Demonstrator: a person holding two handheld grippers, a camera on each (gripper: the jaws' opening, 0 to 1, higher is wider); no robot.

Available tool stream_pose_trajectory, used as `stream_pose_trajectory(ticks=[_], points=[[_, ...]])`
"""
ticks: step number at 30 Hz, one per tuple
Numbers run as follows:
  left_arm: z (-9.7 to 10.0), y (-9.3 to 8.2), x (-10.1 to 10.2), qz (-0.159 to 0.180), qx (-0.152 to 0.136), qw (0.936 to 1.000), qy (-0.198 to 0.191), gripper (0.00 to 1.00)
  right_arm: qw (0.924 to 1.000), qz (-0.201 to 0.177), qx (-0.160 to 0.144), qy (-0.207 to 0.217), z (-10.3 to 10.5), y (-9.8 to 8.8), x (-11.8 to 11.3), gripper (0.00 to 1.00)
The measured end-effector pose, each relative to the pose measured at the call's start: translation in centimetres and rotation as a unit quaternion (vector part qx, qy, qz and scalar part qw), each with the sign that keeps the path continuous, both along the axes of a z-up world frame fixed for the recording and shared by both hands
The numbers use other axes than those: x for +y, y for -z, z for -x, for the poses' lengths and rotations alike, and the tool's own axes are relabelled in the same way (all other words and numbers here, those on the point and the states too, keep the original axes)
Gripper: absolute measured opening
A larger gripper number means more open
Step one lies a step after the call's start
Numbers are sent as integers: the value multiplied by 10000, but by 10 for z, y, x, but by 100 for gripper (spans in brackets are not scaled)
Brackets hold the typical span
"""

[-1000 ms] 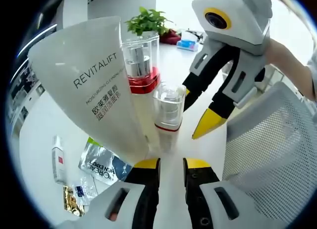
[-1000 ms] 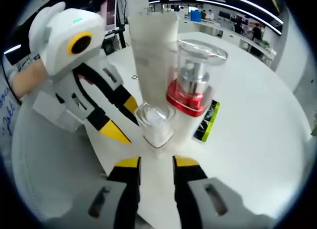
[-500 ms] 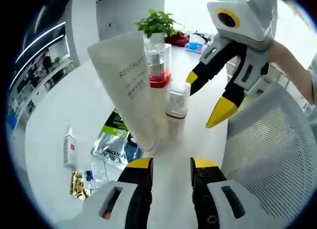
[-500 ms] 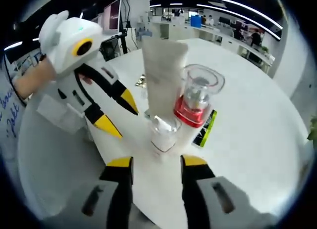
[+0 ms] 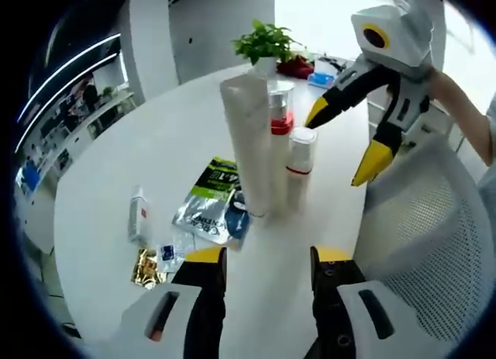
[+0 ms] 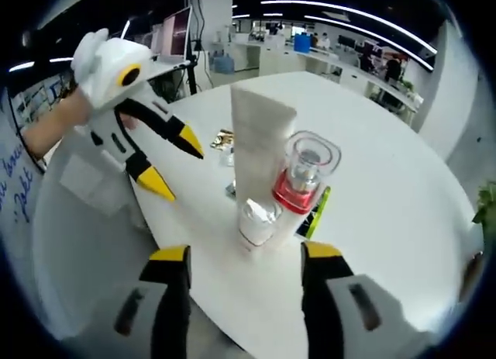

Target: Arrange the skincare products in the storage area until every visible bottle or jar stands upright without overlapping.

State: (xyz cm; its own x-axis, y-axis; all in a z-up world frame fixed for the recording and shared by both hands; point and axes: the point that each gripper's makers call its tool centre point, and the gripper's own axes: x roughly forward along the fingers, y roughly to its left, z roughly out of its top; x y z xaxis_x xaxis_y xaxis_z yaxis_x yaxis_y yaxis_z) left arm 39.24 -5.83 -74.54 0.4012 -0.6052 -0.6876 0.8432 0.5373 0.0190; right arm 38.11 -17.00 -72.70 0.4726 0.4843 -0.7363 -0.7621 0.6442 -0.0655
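Observation:
Three skincare products stand upright in a tight cluster on the white round table: a tall white tube, a clear-capped pump bottle with a red band and a small clear-capped bottle. My left gripper is open, a little way back from them and holding nothing. My right gripper hangs open beside them. From the right gripper view the tube, the pump bottle and the small bottle stand ahead of my open right gripper. The left gripper is open at the left.
A green and black sachet lies flat by the tube's foot, with a small white tube and a gold packet lying further left. A potted plant stands at the far edge. A mesh chair back is beside the table.
Both grippers have drawn back from the cluster and their jaws stand wider apart. The three products stay upright in place.

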Motion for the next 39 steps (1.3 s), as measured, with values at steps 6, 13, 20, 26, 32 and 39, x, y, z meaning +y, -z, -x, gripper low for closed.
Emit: stream_pose_trajectory(ticks=[6, 13, 20, 26, 32, 39], points=[[-1, -6, 18, -95, -121, 9997, -205, 56, 9999, 12, -152, 29, -1, -7, 1, 67], [3, -15, 35, -162, -211, 9992, -311, 63, 9994, 40, -339, 98, -4, -12, -2, 76], [3, -21, 50, -258, -290, 9979, -510, 74, 9986, 20, -509, 133, -6, -18, -2, 84], [2, -29, 59, -249, -393, 9971, -598, 78, 9981, 21, -608, 137, -5, -22, -1, 91], [-2, -37, 64, -241, -578, 9958, -667, 85, 9974, 47, -703, 163, -6, -27, -2, 93], [5, -37, 72, -383, -540, 9958, -637, 94, 9974, 81, -710, 124, -5, -26, 1, 95]])
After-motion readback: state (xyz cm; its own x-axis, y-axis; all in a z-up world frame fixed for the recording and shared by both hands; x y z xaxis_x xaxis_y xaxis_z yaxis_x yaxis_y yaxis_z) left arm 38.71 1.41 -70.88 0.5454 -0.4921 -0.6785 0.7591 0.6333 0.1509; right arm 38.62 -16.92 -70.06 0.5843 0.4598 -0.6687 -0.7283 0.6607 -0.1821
